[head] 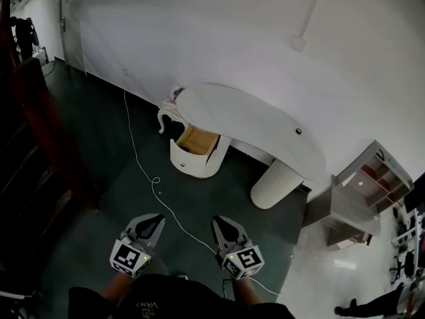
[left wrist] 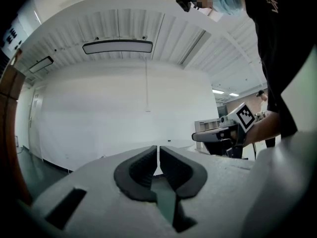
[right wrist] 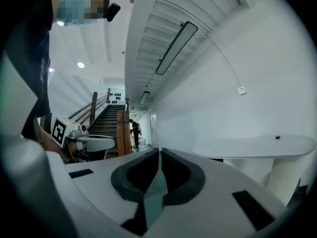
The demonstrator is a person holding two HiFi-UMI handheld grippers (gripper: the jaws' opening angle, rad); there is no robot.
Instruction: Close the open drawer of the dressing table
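"VANS" in pale letters, on the person's black shirt [head: 159, 299]

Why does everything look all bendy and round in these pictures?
Left gripper view: the wide lens bows the ceiling into an arc, corners black. Right gripper view: the lamp curves too. Head view: milder bend, dark at left, glare on the floor.

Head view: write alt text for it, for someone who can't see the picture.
A white dressing table stands against a white wall with one drawer pulled open, its wooden inside showing. Nearer the camera, the left gripper and right gripper, both shut and empty, point toward it from well short of it.
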